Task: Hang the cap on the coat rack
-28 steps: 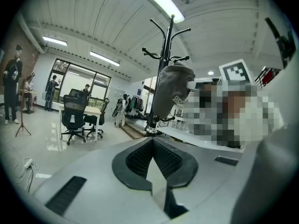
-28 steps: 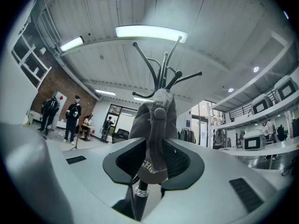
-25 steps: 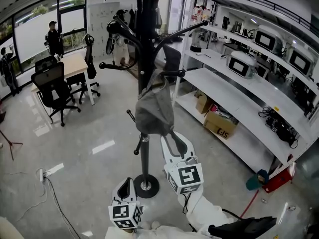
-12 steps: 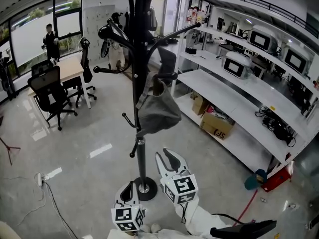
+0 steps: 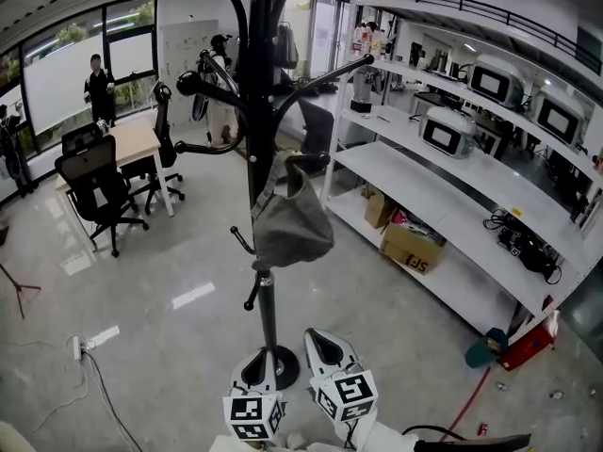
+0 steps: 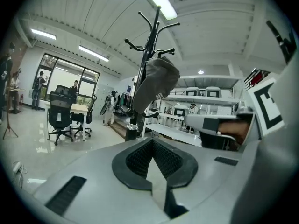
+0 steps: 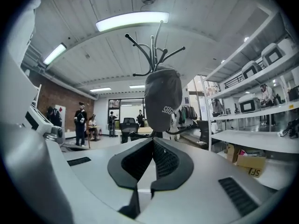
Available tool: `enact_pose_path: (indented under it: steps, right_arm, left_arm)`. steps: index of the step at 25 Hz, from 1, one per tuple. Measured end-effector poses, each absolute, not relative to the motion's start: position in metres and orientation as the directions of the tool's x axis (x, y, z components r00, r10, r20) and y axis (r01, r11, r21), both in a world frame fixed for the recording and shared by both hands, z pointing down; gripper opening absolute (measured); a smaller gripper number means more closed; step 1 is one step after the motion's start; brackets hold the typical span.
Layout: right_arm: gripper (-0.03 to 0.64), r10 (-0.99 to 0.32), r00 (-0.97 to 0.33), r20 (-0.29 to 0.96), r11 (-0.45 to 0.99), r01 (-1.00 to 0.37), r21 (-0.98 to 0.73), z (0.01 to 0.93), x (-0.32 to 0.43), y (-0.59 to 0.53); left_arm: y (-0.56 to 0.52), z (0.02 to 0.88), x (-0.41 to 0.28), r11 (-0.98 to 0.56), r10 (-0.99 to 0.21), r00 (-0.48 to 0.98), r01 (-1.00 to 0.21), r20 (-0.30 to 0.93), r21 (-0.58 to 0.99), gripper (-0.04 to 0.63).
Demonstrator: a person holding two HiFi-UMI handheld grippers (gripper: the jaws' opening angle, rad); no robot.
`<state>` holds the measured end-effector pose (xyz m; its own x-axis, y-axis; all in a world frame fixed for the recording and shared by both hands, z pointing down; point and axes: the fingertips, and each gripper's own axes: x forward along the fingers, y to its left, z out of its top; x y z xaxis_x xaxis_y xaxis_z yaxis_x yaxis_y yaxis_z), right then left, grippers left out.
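cap (image 5: 290, 224) hangs on coat rack (image 5: 259, 111) | left claw (image 5: 256, 360), right claw (image 5: 317, 338) closed, empty, well below | advice: retreat low, do not brush cap

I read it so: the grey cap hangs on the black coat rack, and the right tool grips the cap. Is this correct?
One part is wrong. The grey cap does hang on the black coat rack, but the right tool does not grip it: its jaws are together on nothing, apart from the cap. The right gripper view shows this.

The cap (image 5: 292, 229) is matt grey cloth, the coat rack (image 5: 260, 83) glossy black metal, the floor (image 5: 141, 281) polished.
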<state>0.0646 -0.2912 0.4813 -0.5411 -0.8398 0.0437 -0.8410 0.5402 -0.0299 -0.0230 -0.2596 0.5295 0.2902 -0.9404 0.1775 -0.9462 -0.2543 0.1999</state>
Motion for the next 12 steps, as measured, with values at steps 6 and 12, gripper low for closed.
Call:
enact_pose_path:
  steps: [6,12]
  right_arm:
    - [0.011,-0.82,-0.567,0.081,0.565,-0.824,-0.044,0.493,0.072,-0.276]
    - [0.012,-0.829,-0.554,0.073,0.549,-0.832,-0.082,0.497,0.073,-0.267]
  left_arm:
    - [-0.263,0.516,-0.006,-0.286,-0.937,0.315,-0.94,0.151,0.185,0.002]
    - [-0.258,0.506,-0.002,-0.293,-0.941,0.315,-0.941,0.123,0.168,0.003]
